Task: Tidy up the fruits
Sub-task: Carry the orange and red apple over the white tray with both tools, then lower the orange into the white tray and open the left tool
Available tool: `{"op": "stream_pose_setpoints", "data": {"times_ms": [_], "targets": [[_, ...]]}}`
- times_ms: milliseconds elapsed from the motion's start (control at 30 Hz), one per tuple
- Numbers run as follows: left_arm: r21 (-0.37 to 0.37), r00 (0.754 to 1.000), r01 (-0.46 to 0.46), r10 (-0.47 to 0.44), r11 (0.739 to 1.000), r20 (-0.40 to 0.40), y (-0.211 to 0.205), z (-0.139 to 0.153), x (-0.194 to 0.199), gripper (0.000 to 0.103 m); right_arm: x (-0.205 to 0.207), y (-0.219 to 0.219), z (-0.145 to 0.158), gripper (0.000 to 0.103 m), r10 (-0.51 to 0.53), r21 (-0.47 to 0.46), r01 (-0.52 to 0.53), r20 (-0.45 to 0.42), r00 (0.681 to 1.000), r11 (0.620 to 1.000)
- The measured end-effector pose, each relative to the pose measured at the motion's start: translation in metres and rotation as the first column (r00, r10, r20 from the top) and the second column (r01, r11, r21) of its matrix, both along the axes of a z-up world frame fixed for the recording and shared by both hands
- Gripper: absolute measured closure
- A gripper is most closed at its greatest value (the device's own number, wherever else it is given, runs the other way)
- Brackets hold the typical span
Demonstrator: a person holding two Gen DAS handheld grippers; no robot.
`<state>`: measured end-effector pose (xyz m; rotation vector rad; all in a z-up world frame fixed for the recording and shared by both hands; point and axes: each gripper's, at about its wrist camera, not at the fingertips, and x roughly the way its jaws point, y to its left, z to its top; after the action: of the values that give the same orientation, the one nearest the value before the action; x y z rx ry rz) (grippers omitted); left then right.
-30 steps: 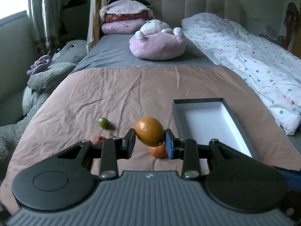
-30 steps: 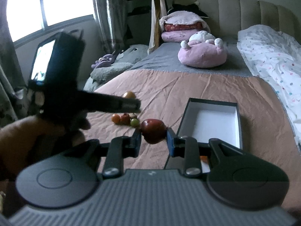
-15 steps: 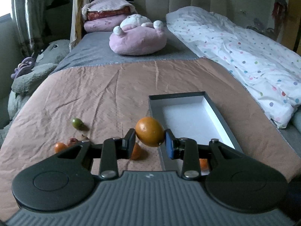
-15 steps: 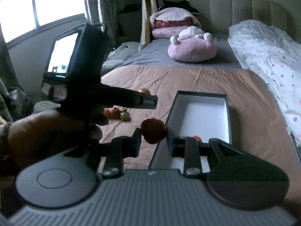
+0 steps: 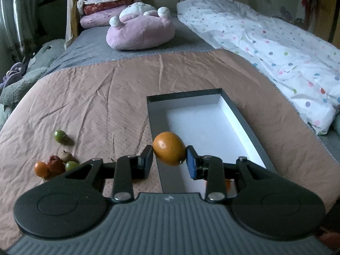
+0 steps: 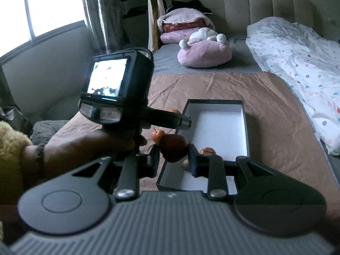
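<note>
My left gripper point(image 5: 170, 159) is shut on an orange fruit point(image 5: 169, 148) and holds it over the near left edge of an open grey box with a white inside point(image 5: 201, 127). My right gripper point(image 6: 173, 155) is shut on a dark red fruit point(image 6: 173, 148) above the near left corner of the same box point(image 6: 221, 125). Two fruits point(image 6: 207, 150) lie inside the box at its near end. The left gripper point(image 6: 182, 122) shows in the right wrist view, held by a hand.
Loose fruits lie on the brown bedspread at the left: a green one point(image 5: 60, 136) and a small cluster point(image 5: 53, 165). A pink plush pillow point(image 5: 140, 31) lies farther up the bed. A white dotted duvet point(image 5: 276, 48) lies along the right.
Both grippers have moved right and forward with their fruits, closer to the box. The left one now holds its orange fruit over the box's left edge.
</note>
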<state>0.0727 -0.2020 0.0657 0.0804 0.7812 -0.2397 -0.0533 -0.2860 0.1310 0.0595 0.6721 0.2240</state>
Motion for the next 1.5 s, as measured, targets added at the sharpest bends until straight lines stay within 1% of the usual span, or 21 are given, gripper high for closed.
{"op": "stream_pose_setpoints", "data": {"times_ms": [367, 633, 900, 1100, 1167, 1233, 1367, 1433, 1500], "targets": [[0.002, 1.000, 0.006, -0.006, 1.000, 0.003, -0.009, -0.006, 0.017, 0.064, -0.001, -0.002, 0.000, 0.072, -0.003, -0.001, 0.003, -0.005, 1.000, 1.000], [-0.014, 1.000, 0.009, -0.010, 1.000, -0.025, -0.020, -0.018, 0.031, 0.064, -0.004, -0.007, 0.000, 0.072, -0.029, -0.007, 0.029, -0.012, 0.999, 1.000], [0.012, 0.999, 0.017, -0.016, 1.000, -0.039, -0.029, -0.033, 0.038, 0.064, -0.009, -0.011, -0.002, 0.072, -0.045, -0.011, 0.045, -0.020, 0.999, 0.999], [0.003, 0.998, 0.037, -0.036, 0.999, -0.056, -0.030, -0.037, 0.039, 0.063, -0.005, -0.010, -0.002, 0.072, -0.046, -0.015, 0.046, -0.023, 0.999, 0.999], [0.002, 0.998, 0.044, -0.044, 0.999, -0.054, -0.031, -0.037, 0.039, 0.060, -0.005, -0.010, -0.003, 0.072, -0.044, -0.017, 0.044, -0.025, 0.999, 0.999], [-0.004, 0.998, 0.047, -0.047, 0.999, -0.050, -0.031, -0.036, 0.038, 0.048, -0.005, -0.010, -0.003, 0.072, -0.044, -0.019, 0.044, -0.025, 0.999, 0.999], [-0.005, 0.998, 0.054, -0.054, 0.999, -0.027, -0.029, -0.029, 0.033, 0.048, -0.004, -0.010, -0.003, 0.072, -0.045, -0.024, 0.044, -0.023, 0.999, 0.999], [0.001, 0.999, 0.044, -0.044, 0.999, -0.016, -0.025, -0.024, 0.029, 0.048, -0.002, -0.011, -0.003, 0.072, -0.043, -0.030, 0.042, -0.019, 0.999, 0.999], [-0.010, 0.999, 0.031, -0.031, 0.999, -0.009, -0.018, -0.016, 0.025, 0.048, 0.001, -0.011, -0.002, 0.072, -0.042, -0.035, 0.041, -0.013, 0.999, 0.999]]}}
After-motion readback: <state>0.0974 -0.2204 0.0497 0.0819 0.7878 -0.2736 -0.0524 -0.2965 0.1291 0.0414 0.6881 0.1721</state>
